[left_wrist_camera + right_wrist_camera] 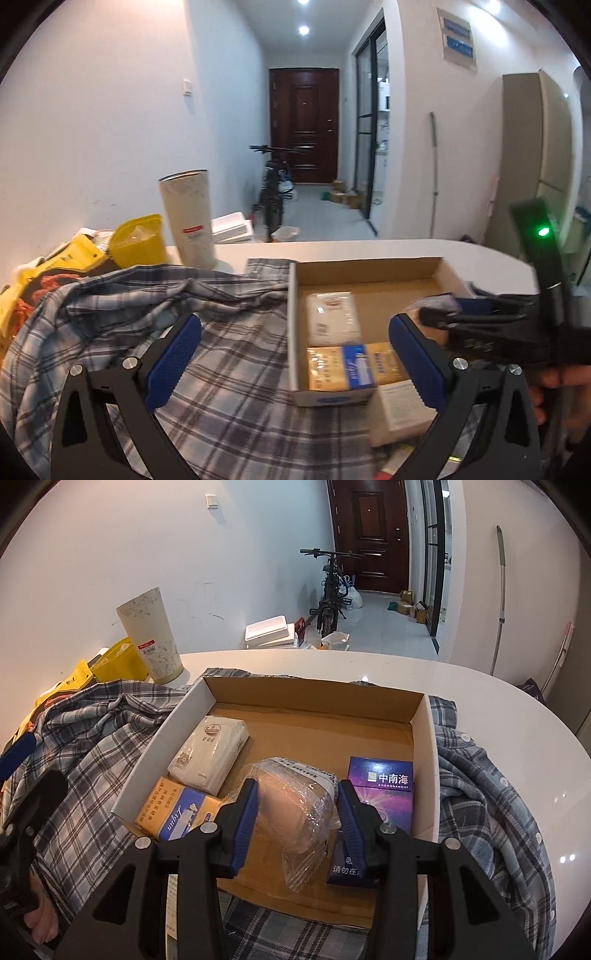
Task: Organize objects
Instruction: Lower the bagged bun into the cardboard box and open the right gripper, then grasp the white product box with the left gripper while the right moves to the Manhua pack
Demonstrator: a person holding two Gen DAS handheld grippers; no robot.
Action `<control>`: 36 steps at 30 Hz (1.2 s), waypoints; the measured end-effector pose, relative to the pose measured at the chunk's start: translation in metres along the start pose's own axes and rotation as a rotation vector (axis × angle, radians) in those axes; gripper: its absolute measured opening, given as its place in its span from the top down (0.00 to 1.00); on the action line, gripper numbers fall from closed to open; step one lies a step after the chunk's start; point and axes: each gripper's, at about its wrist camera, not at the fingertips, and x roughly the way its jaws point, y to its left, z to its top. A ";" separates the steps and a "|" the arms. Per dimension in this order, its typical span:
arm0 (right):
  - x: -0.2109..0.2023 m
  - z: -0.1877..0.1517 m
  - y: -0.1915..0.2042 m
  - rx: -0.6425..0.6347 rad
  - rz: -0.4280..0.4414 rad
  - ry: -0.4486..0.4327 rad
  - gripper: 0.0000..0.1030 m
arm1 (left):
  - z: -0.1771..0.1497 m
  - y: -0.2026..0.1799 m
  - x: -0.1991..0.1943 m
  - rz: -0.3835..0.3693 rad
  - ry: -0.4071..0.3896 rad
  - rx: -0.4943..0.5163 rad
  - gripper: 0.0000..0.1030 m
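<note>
An open cardboard box (421,716) lies on a plaid shirt (92,738) on a white table (498,709). In it are a white tissue pack (208,753), an orange and blue pack (177,812) and a purple carton (380,786). My right gripper (295,794) is low inside the box, its blue pads against the sides of a clear plastic packet (295,805). My left gripper (295,325) stands open over the shirt (221,369) and the box's left wall (291,314), with nothing gripped. In the left wrist view the right gripper (439,319) reaches in from the right.
A tall white tube (151,635) and yellow bags (118,661) stand at the table's back left. A small white box (402,410) lies by the cardboard box's near corner. Beyond the table, a bicycle (328,590), foam boxes (269,631) and a hallway door.
</note>
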 end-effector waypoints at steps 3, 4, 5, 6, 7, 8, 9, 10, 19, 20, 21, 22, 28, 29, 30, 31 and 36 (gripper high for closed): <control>0.000 0.000 0.000 0.001 -0.001 -0.005 0.50 | -0.002 -0.006 -0.002 0.032 -0.020 0.038 0.00; -0.002 0.000 -0.001 0.007 -0.010 -0.019 0.41 | -0.002 -0.006 -0.001 0.030 -0.015 0.043 0.00; -0.004 0.001 -0.001 0.010 -0.027 -0.034 0.39 | -0.002 -0.007 -0.001 0.017 -0.006 0.039 0.00; -0.009 0.002 -0.002 0.011 -0.049 -0.052 0.39 | -0.002 -0.007 -0.001 0.003 0.000 0.032 0.00; -0.014 0.004 -0.004 0.012 -0.067 -0.072 0.39 | -0.001 -0.008 -0.001 -0.004 0.001 0.028 0.00; -0.021 0.007 -0.007 0.017 -0.081 -0.098 0.39 | -0.001 -0.008 -0.003 -0.016 0.001 0.025 0.00; -0.027 0.008 -0.010 0.027 -0.093 -0.117 0.39 | -0.001 -0.008 -0.004 -0.023 -0.001 0.025 0.00; -0.034 0.010 -0.013 0.036 -0.104 -0.136 0.38 | 0.000 -0.009 -0.005 -0.028 -0.003 0.027 0.00; -0.101 0.028 -0.013 0.015 -0.140 -0.280 0.37 | 0.007 -0.009 -0.016 -0.070 -0.012 0.010 0.00; -0.111 0.026 -0.013 0.019 -0.132 -0.285 0.37 | 0.010 -0.011 -0.024 -0.091 -0.026 0.012 0.00; -0.118 0.023 -0.013 0.018 -0.124 -0.286 0.37 | 0.012 -0.013 -0.030 -0.100 -0.035 0.016 0.00; -0.127 0.019 -0.014 0.009 -0.119 -0.285 0.35 | 0.015 -0.017 -0.037 -0.102 -0.044 0.023 0.00; -0.180 -0.025 -0.029 -0.024 -0.189 -0.318 0.31 | 0.019 -0.047 -0.047 -0.069 0.075 0.074 0.00; -0.187 -0.031 -0.034 -0.013 -0.194 -0.326 0.27 | 0.018 -0.051 -0.046 -0.090 0.099 0.072 0.00; -0.192 -0.037 -0.038 -0.002 -0.195 -0.332 0.26 | 0.016 -0.055 -0.045 -0.095 0.112 0.072 0.00; -0.197 -0.044 -0.043 0.011 -0.192 -0.335 0.24 | 0.014 -0.059 -0.043 -0.090 0.127 0.072 0.00; -0.199 -0.072 -0.061 0.043 -0.159 -0.321 0.19 | 0.005 -0.071 -0.021 -0.090 0.220 0.051 0.00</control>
